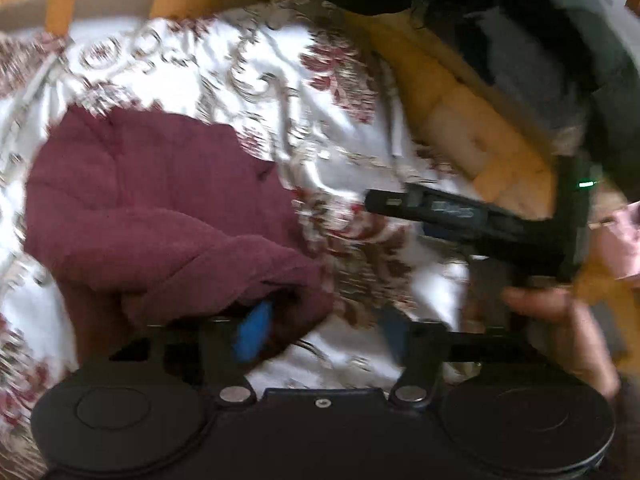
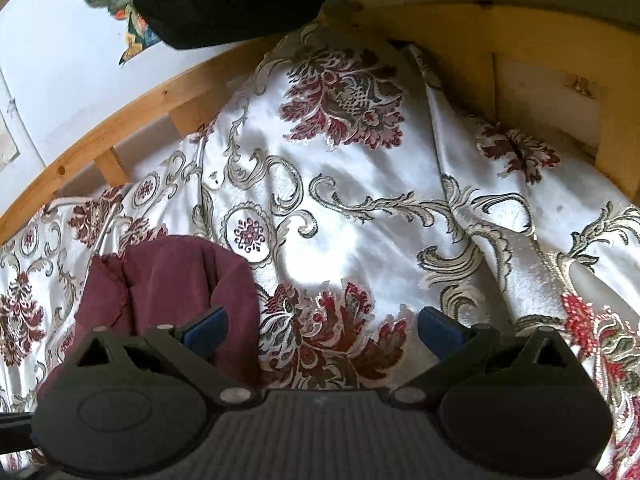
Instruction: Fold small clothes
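Maroon garment (image 1: 160, 208): partly folded on the bedspread (image 2: 360, 208), more folds likely left. Left gripper (image 1: 320, 324): jaws apart, one finger under its edge. Right gripper (image 2: 320, 328): wide open, empty.

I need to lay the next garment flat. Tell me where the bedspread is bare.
Bare bedspread runs right of the maroon garment up to the wooden frame in the right wrist view. It is crowded on the left: the garment fills that side, with the left gripper at its folded edge, and the right gripper hangs open over the cloth.

Black tongs (image 2: 320, 330), blue fingertips (image 2: 206, 330), round silver screws, bare-skinned hand (image 1: 568, 320)
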The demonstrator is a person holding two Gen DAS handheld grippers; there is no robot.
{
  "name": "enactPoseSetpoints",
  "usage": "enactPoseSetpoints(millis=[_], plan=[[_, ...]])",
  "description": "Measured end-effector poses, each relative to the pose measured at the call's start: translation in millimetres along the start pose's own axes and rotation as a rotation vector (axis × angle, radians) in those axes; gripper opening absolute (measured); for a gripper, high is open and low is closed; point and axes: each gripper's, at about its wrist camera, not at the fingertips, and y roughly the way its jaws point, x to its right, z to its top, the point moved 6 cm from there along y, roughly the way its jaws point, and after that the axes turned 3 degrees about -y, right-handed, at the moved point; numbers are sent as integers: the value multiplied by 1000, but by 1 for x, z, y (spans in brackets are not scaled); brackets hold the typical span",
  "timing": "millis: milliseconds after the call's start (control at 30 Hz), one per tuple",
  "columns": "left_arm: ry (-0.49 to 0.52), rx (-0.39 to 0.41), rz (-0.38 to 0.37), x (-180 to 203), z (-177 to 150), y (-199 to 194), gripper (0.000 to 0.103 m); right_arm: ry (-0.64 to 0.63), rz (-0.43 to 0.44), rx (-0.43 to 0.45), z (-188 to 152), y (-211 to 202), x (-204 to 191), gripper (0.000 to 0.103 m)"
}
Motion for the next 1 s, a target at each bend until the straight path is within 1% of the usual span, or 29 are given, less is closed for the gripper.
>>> enactPoseSetpoints(millis=[33,133,200,267,333,400,467,533,567,633,667,700,733,767,833,867,900,967,1000], plan=[[0,-4,-6,2,-2,-3,86,-8,-2,-5,-1,1,-1,103],[39,-14,-20,5,-9,-14,86,-32,-7,-17,-3,5,-8,103],[55,-5,-32,5,-15,-26,88,-56,-3,1,-3,4,-14,103],[56,14,-37,1,-18,-39,93,-112,12,47,-1,-2,-26,103],[42,42,-31,-6,-18,-53,98,-170,48,109,1,-9,-41,103],[17,80,-11,-17,-17,-70,99,-227,92,170,2,-17,-58,103],[2,122,32,-31,-15,-83,101,-291,135,220,1,-25,-75,103],[-11,170,114,-49,-15,-93,102,-369,190,266,-3,-34,-95,103],[-25,188,174,-60,-16,-95,102,-404,228,284,-6,-40,-105,103],[-68,209,265,-79,-17,-97,102,-470,303,320,-14,-49,-126,103],[-99,216,295,-88,-18,-96,102,-498,323,327,-18,-51,-135,103],[-134,219,307,-96,-18,-94,102,-527,333,324,-23,-51,-145,103],[-169,214,300,-104,-18,-91,102,-554,330,313,-28,-49,-154,102],[-198,205,288,-111,-19,-88,102,-581,324,297,-32,-46,-163,101],[-234,186,277,-121,-21,-82,102,-654,323,278,-41,-39,-177,90],[-239,181,276,-124,-23,-79,102,-691,317,277,-45,-37,-184,82],[-239,179,276,-127,-24,-78,102,-711,311,279,-48,-36,-187,78],[-247,174,280,-132,-29,-77,102,-704,329,272,-48,-34,-190,76],[-258,170,283,-136,-31,-76,102,-693,345,259,-50,-34,-188,72]])
